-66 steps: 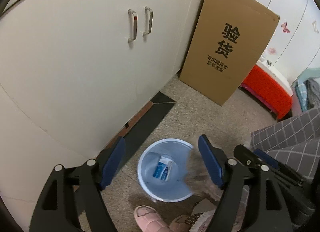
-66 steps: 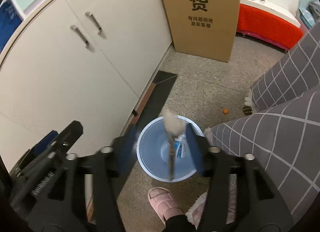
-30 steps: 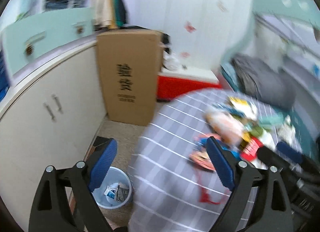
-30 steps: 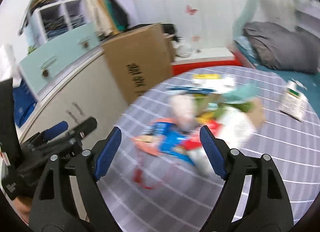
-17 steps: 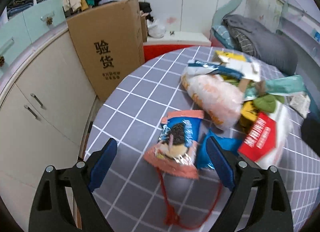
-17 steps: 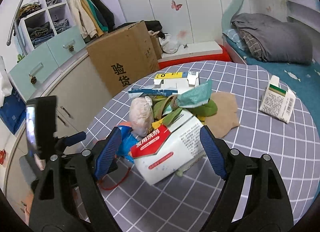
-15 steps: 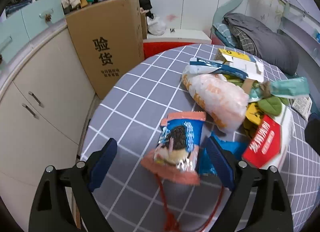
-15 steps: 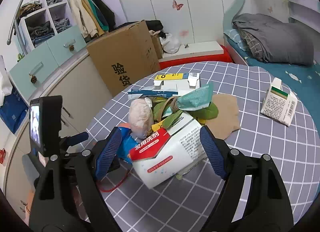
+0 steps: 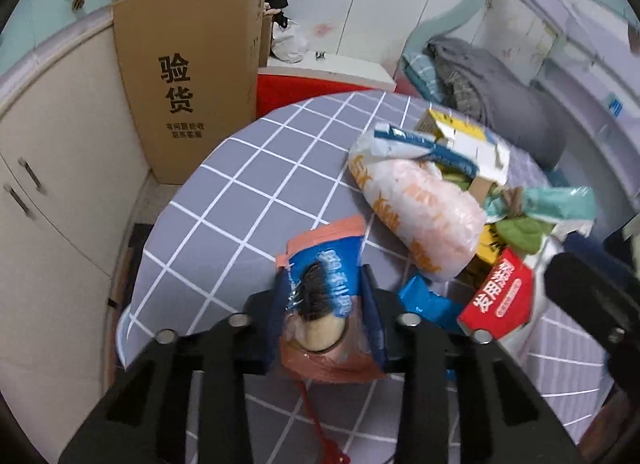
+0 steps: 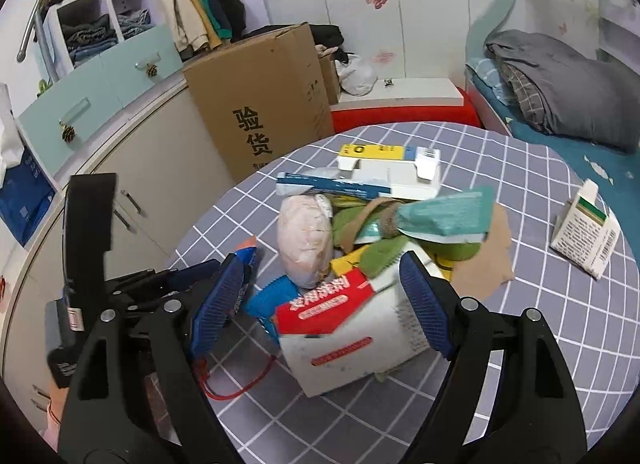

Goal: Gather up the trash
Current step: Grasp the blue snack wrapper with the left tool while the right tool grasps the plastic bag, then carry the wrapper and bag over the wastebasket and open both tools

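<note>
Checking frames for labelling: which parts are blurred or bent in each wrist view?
Left wrist: the snack packet between the closing jaws is sharp, the red-and-white box smeared. Right wrist: that box is soft; the cardboard carton bows with fisheye curvature.

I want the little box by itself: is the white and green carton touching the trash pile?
No, the white and green carton lies apart from the trash pile, with bare checked tablecloth between them.

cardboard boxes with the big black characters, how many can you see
1. The cardboard box stands on the floor against the cream cabinets, beyond the table's far edge. Smaller boxes behind it may be partly hidden.
</note>
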`<state>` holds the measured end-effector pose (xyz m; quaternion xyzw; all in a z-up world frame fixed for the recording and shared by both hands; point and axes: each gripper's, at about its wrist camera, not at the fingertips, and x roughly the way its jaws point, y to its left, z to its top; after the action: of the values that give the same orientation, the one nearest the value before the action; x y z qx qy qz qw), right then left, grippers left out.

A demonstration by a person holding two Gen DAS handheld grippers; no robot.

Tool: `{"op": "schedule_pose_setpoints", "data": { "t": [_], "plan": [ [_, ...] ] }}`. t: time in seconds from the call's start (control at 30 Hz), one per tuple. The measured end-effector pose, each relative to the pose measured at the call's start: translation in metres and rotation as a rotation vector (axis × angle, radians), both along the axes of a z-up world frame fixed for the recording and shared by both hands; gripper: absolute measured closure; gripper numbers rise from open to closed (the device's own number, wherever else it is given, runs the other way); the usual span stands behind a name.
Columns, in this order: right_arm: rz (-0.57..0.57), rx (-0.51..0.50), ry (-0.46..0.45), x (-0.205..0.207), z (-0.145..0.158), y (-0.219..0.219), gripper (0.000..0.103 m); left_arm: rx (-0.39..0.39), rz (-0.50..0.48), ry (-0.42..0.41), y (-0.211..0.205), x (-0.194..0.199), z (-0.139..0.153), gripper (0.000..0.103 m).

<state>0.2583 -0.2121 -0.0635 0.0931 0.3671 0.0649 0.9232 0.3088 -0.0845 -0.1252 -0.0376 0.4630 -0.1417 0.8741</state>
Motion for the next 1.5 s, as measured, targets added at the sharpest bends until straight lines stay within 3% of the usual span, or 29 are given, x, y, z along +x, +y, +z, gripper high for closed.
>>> {"op": "schedule_pose_setpoints", "data": {
  "t": [0.27, 0.43, 0.5, 0.57, 0.63, 0.77, 0.87, 0.97, 1.3, 1.5],
  "plan": [
    [0.048, -0.118, 0.068, 0.033, 0.000, 0.035, 0.028, -0.049, 0.069, -0.043, 0.034, -0.009, 0.017, 0.081],
    [0.029, -0.209, 0.146, 0.066, -0.015, 0.047, 0.031, -0.023, 0.098, -0.083, 0.050, -0.006, 0.030, 0.081],
    [0.039, -0.224, 0.191, 0.078, -0.025, 0.050, 0.036, -0.021, 0.106, -0.085, 0.057, -0.005, 0.034, 0.081],
    [0.043, -0.240, 0.219, 0.084, -0.033, 0.051, 0.056, -0.017, 0.107, -0.089, 0.062, -0.005, 0.037, 0.081],
    [0.044, -0.259, 0.234, 0.086, -0.039, 0.052, 0.065, -0.012, 0.109, -0.091, 0.067, -0.006, 0.039, 0.081],
    [0.050, -0.176, 0.222, 0.073, -0.029, 0.044, 0.069, -0.013, 0.113, -0.105, 0.076, -0.011, 0.044, 0.081],
    [0.079, -0.030, 0.219, 0.059, -0.016, 0.037, 0.069, -0.022, 0.115, -0.112, 0.083, -0.015, 0.048, 0.081],
    [0.112, 0.048, 0.212, 0.046, -0.004, 0.042, 0.069, -0.032, 0.115, -0.133, 0.086, -0.021, 0.056, 0.081],
    [0.190, 0.078, 0.106, 0.026, 0.027, 0.109, 0.069, -0.062, 0.168, -0.164, 0.132, -0.042, 0.066, 0.081],
    [0.297, 0.086, 0.094, 0.022, 0.016, 0.176, 0.069, -0.049, 0.253, -0.154, 0.188, -0.053, 0.053, 0.081]
  ]
}}
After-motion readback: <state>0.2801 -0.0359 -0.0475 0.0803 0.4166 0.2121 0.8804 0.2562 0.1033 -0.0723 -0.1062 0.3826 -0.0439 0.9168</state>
